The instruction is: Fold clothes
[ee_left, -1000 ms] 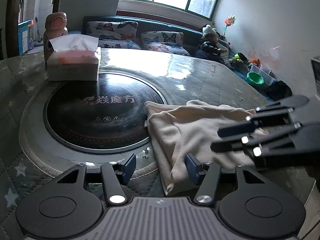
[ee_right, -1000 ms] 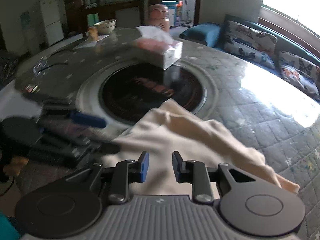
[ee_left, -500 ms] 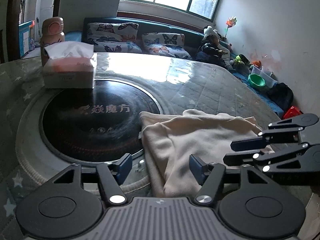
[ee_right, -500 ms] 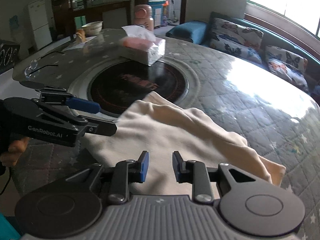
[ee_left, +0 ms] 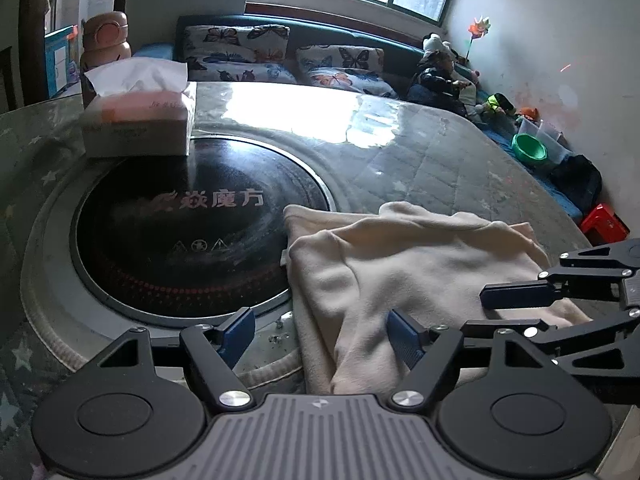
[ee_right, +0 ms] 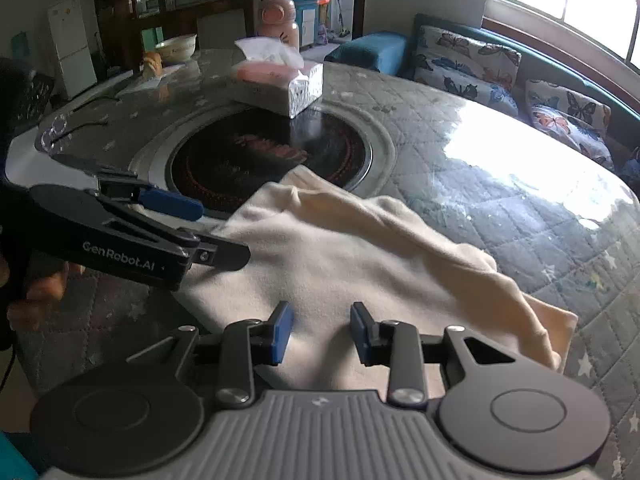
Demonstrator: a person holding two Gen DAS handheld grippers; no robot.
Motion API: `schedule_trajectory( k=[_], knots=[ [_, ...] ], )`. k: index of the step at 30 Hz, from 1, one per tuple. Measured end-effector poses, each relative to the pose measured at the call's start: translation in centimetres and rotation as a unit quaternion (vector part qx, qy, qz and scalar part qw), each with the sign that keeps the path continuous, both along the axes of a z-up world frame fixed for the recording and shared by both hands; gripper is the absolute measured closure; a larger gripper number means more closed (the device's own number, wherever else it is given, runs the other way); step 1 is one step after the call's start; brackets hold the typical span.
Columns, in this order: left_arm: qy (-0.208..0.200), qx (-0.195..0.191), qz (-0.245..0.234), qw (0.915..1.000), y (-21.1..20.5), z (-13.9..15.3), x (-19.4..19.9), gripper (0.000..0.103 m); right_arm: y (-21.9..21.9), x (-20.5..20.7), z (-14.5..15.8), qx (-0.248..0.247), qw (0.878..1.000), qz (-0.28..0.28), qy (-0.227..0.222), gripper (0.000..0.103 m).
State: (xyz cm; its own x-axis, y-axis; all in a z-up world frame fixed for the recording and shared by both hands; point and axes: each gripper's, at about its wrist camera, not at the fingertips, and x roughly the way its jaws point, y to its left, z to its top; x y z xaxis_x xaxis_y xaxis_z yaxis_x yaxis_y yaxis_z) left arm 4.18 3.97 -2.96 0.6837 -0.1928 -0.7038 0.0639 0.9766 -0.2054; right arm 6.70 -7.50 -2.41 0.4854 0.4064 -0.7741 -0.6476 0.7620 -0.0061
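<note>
A cream garment (ee_left: 408, 268) lies folded on the quilted round table, partly over the rim of the black round hob; it also shows in the right wrist view (ee_right: 360, 256). My left gripper (ee_left: 320, 336) is open and empty, low over the garment's near left edge. It shows from the side in the right wrist view (ee_right: 208, 232). My right gripper (ee_right: 318, 332) is open and empty above the garment's near edge. It shows at the right of the left wrist view (ee_left: 504, 312).
A black round hob (ee_left: 188, 236) is set in the table's middle. A tissue box (ee_left: 140, 124) stands on its far rim, a pink bottle (ee_left: 106, 40) behind it. A sofa with butterfly cushions (ee_left: 280, 56) is beyond the table. A bowl (ee_right: 178, 46) sits far left.
Both grippers have moved back toward the table's near edge, away from the garment's middle. The right gripper's fingers have opened wider. The garment lies as before.
</note>
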Motion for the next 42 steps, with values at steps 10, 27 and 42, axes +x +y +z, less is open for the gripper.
schedule_trajectory(
  k=[10, 27, 42],
  knots=[
    [-0.008, 0.01, 0.01, 0.9999, 0.2, 0.6, -0.3, 0.02, -1.1, -1.0, 1.4, 0.005, 1.0, -0.009, -0.016, 0.068],
    [-0.013, 0.043, 0.014, 0.9989, -0.4, 1.0, -0.8, 0.016, -2.7, -2.5, 0.3, 0.009, 1.0, -0.021, -0.012, 0.068],
    [-0.027, 0.052, -0.039, 0.9975, -4.7, 1.9, 0.1, 0.016, -6.7, 1.0, 2.0, 0.028, 0.998, -0.057, -0.013, 0.068]
  ],
)
